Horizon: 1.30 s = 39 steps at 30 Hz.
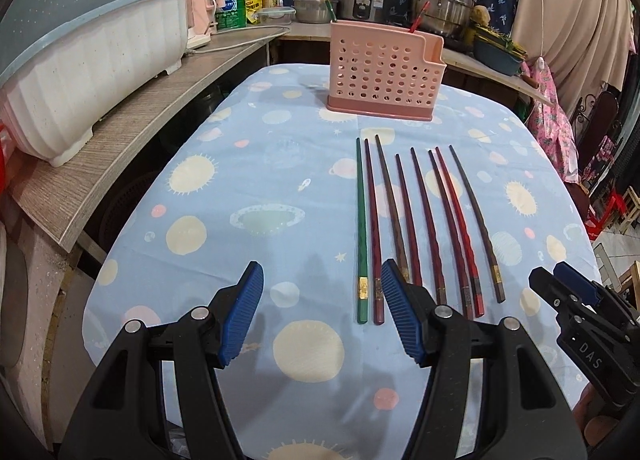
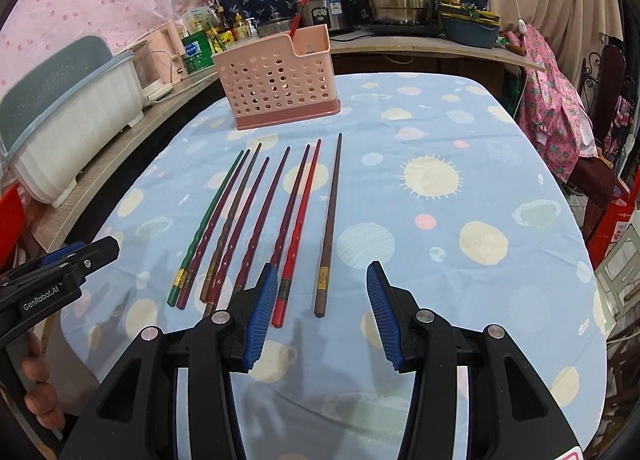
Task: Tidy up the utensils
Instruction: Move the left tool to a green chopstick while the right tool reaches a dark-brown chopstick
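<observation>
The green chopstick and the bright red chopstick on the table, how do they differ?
The green chopstick lies at the left end of the row; the bright red chopstick is second from the right. The green one sits beside a dark maroon stick, the red one beside another maroon one. Both lie flat, thin tips toward the pink holder, ungripped.

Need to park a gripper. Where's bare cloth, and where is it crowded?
Free: the tablecloth right of the brown chopstick to the table's right edge, and left of the green chopstick. Crowded: the chopstick row in front of the pink holder.
</observation>
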{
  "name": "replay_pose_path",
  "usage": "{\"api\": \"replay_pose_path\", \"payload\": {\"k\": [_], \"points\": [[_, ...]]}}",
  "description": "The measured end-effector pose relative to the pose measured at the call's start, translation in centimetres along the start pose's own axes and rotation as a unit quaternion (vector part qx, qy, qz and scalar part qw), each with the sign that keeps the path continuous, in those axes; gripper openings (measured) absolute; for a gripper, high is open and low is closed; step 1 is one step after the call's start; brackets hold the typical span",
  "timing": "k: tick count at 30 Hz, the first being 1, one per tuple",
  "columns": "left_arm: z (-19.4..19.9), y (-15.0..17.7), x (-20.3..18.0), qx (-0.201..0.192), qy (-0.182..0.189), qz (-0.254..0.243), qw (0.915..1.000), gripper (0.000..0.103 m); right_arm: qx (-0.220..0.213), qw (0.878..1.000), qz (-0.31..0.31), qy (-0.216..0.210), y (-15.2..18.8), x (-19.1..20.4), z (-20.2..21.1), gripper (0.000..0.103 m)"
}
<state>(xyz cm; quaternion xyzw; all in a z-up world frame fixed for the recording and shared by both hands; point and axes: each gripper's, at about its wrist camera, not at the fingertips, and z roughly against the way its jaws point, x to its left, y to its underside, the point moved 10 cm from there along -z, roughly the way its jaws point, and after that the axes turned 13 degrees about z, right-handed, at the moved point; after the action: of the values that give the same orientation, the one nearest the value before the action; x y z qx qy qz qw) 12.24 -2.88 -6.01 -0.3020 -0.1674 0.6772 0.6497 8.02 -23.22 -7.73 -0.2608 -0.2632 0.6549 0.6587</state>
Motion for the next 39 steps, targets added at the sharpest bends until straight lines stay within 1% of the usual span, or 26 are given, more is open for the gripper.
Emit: {"api": "replay_pose_path", "payload": {"k": [6, 8, 11, 13, 15, 20, 26, 33, 39], "points": [[-0.9, 0.6, 0.8, 0.014, -0.006, 0.004, 0.9999, 0.058, 0.015, 1.0, 0.007, 0.001, 0.6, 0.3, -2.0, 0.042], [-1.2, 0.8, 1.0, 0.018, -0.007, 0.006, 0.9998, 0.058, 0.02, 1.0, 0.009, 0.001, 0.7, 0.4, -2.7, 0.036], [-1.5, 1.1, 1.3, 0.025, -0.01, 0.007, 0.9996, 0.059, 0.027, 1.0, 0.013, 0.001, 0.9, 0.5, -3.6, 0.029], [-1.7, 1.3, 1.4, 0.027, -0.012, 0.008, 0.9995, 0.062, 0.032, 0.999, 0.014, 0.003, 1.0, 0.5, -4.1, 0.027], [-1.8, 1.4, 1.5, 0.03, -0.011, 0.008, 0.9995, 0.063, 0.036, 0.999, 0.014, 0.004, 1.2, 0.4, -4.5, 0.024], [-2.2, 1.8, 1.6, 0.039, -0.009, 0.01, 0.9992, 0.064, 0.048, 0.999, 0.015, 0.004, 1.9, 0.3, -5.2, 0.013], [-2.8, 2.2, 1.2, 0.047, -0.006, 0.006, 0.9989, 0.065, 0.046, 0.999, 0.017, 0.008, 2.2, 0.1, -5.2, 0.008], [-3.9, 3.3, 0.8, 0.064, -0.003, 0.001, 0.9979, 0.065, 0.041, 0.999, 0.014, 0.009, 2.6, -0.1, -5.0, 0.007], [-5.1, 3.6, 0.3, 0.069, -0.008, -0.006, 0.9975, 0.065, 0.032, 0.999, 0.013, 0.008, 2.6, -0.2, -4.9, 0.007]]}}
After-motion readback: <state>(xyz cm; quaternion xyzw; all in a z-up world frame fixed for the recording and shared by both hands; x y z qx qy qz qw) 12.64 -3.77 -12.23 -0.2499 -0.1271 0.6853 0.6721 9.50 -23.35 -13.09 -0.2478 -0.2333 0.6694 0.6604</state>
